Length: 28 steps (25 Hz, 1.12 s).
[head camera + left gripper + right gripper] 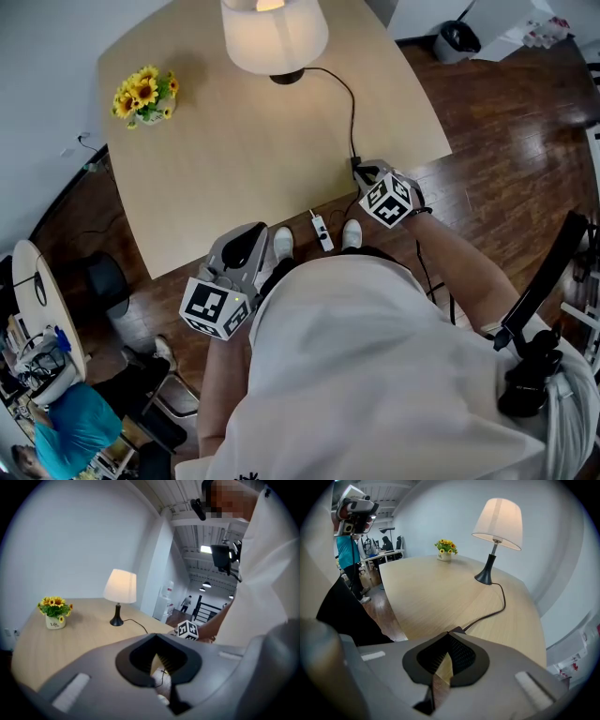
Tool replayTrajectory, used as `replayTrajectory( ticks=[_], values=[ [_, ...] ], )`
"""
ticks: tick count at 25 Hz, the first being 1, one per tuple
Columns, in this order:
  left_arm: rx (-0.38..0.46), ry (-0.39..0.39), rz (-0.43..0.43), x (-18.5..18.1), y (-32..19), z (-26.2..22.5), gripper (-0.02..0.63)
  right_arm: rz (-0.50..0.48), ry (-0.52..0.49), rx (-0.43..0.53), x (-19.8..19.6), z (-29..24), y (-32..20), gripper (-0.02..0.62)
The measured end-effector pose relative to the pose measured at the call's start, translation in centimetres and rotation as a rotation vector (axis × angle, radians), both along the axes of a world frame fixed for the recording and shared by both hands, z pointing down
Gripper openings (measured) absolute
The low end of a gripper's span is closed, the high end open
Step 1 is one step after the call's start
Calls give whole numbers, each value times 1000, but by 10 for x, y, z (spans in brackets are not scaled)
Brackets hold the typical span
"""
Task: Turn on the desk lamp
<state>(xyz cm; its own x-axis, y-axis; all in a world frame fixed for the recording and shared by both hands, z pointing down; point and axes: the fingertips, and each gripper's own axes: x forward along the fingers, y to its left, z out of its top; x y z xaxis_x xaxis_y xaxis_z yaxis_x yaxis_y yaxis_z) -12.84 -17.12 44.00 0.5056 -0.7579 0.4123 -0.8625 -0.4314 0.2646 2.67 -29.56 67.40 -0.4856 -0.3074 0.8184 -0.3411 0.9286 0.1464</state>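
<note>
Fingers point(171, 662) of the left gripper point(154, 663) stand a narrow wedge apart with nothing between them, and the right gripper's point(446, 663) fingers point(461, 655) are parted just as slightly, also empty. Seen from the head, the left gripper point(242, 258) hangs off the table's near edge at 7 o'clock, while the right gripper point(370, 178) sits at 2 o'clock with its tips at the table edge, just beside the cord point(353, 112). The desk lamp point(275, 33) stands at 12 o'clock on the far side of the table point(244, 159), well apart from both grippers. Its long axis is upright: black base on the wood, thin stem, white shade on top pointing at the ceiling, and the shade glows. The cord runs from the base toward 5 o'clock to the near edge. A small white block point(322, 232) on a thin cord shows between the person's shoes. A sunflower pot point(145, 97) sits at 10 o'clock. The tabletop is pale wood, the floor dark boards, the walls white, and a dark bin point(457, 37) stands at 1 o'clock.
</note>
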Motion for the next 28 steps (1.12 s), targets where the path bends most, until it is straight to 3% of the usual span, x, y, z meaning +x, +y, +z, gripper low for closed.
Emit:
replayTrajectory(
  ticks=[7, 16, 28],
  values=[
    [17, 4, 12, -5, 2, 2, 15, 19, 3, -9, 0, 0, -1, 3],
    [22, 17, 46, -17, -1, 2, 15, 82, -86, 34, -5, -38, -5, 16],
    [64, 51, 231, -31, -4, -2, 15, 317, -230, 107, -3, -114, 27, 29]
  ],
)
